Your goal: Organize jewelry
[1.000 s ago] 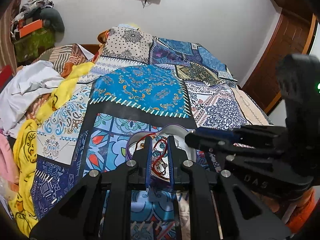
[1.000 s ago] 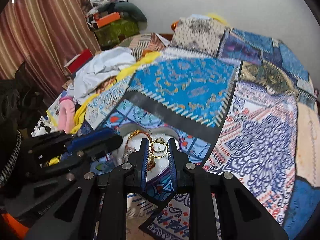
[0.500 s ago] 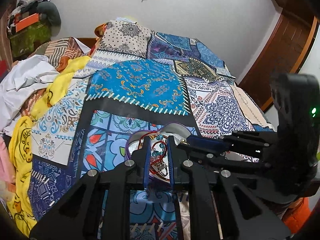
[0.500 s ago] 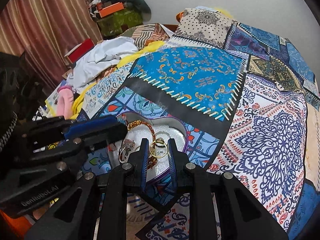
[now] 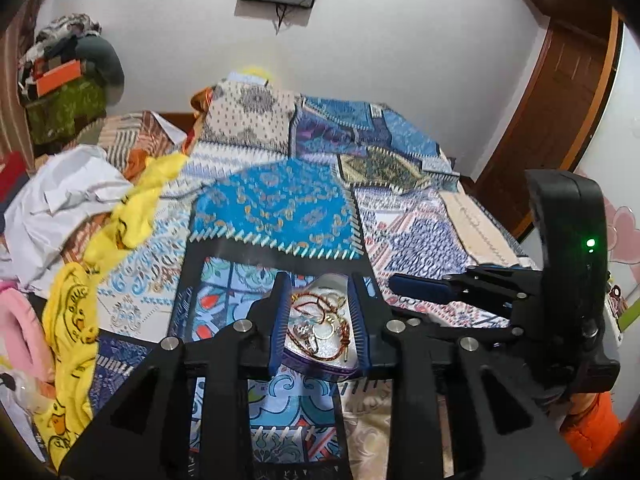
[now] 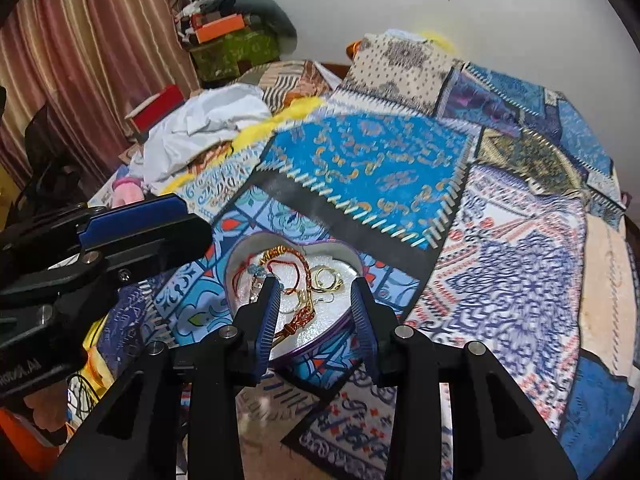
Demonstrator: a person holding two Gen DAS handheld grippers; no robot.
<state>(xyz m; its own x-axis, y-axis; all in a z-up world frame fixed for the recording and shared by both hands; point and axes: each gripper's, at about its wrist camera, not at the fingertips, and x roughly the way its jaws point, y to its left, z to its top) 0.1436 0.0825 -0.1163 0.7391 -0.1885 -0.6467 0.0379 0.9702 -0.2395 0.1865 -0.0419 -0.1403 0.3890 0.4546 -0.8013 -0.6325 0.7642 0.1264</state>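
A heart-shaped tin (image 6: 256,244) with a purple rim lies on the patterned bedspread. It holds a red-orange cord necklace (image 6: 302,280), gold hoop rings (image 6: 326,278) and other small pieces. My right gripper (image 6: 316,294) is open and empty, its fingers straddling the tin's near part. My left gripper (image 5: 320,292) is open and empty too, fingers either side of the tin (image 5: 320,362), with the jewelry (image 5: 316,320) between them. Each gripper shows in the other's view: the right one (image 5: 420,286) at the right, the left one (image 6: 132,220) at the left.
A patchwork bedspread (image 6: 500,280) covers the bed. White and yellow cloths (image 5: 80,208) and a pink item (image 5: 20,328) lie piled along the left side. A stack of boxes and clothes (image 6: 232,36) stands by the curtain. A wooden door (image 5: 560,120) is at the right.
Both grippers opened. The gold hoops that the right gripper held now lie in the tin, as does the red cord piece from the left gripper. Both grippers pulled back a little.
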